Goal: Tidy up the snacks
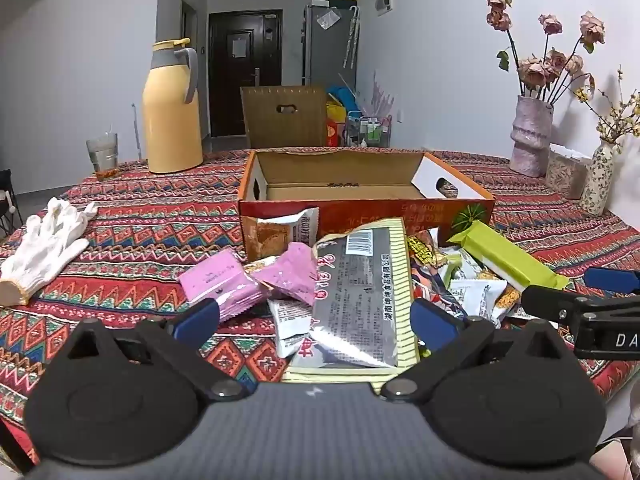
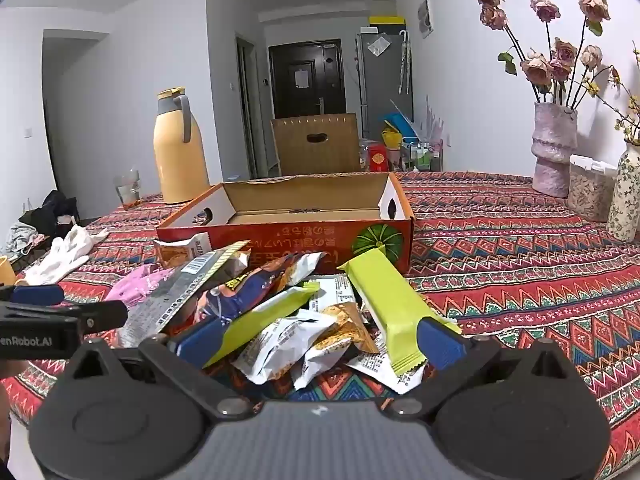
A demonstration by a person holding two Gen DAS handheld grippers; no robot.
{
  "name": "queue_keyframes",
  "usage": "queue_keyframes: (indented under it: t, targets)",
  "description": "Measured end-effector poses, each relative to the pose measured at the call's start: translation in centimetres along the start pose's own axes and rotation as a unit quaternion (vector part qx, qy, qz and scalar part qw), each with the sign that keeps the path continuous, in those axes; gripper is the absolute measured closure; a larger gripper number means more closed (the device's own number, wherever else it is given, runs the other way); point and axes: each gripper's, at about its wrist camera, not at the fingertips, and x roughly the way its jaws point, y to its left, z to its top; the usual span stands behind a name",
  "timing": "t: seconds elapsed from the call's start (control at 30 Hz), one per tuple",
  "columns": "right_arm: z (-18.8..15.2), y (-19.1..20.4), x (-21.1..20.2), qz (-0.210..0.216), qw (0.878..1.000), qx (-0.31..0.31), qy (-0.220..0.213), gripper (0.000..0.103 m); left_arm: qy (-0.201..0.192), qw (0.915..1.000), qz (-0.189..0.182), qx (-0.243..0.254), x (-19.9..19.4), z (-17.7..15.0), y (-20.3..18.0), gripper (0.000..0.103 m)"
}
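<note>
Both of your tongs stand spread wide with nothing gripped: the left gripper (image 1: pixel 314 322) hangs over the silver packet (image 1: pixel 358 292), the right gripper (image 2: pixel 318 336) over the green bars (image 2: pixel 390 300). The snack pile (image 2: pixel 304 320) lies just in front of the orange box (image 2: pixel 288 236) (its inside bare cardboard). White gloves (image 1: pixel 44 248) lie well left of that box; a yellow flask (image 1: pixel 172 108) stands behind it.

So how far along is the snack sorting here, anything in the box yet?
Nothing looks done: the orange cardboard box shows no snacks inside. Nothing is in hand: the left gripper and right gripper are open over the snack pile. Left: the whole pile, including the silver striped packet, pink packets and green bars.
</note>
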Motion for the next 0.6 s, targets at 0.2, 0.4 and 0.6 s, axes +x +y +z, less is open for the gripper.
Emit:
queue_keyframes:
  t: [0.2,0.4,0.6]
  targets:
    - [0.2,0.2,0.2,0.002,1.000,0.003,-0.002,0.000,0.013,0.9999,-0.001,-0.004,1.3,0.0,0.3,0.000]
    - [-0.6,-0.9,0.7,0.004,1.000,0.003,0.005,0.000,0.007,0.9999,-0.003,-0.012,1.0,-0.6,0.3,0.000]
    - [-0.5,-0.5,0.9,-0.002,1.000,0.000,0.012,0.000,0.012,0.9998,-0.005,-0.016,1.3,-0.8,0.5,0.000]
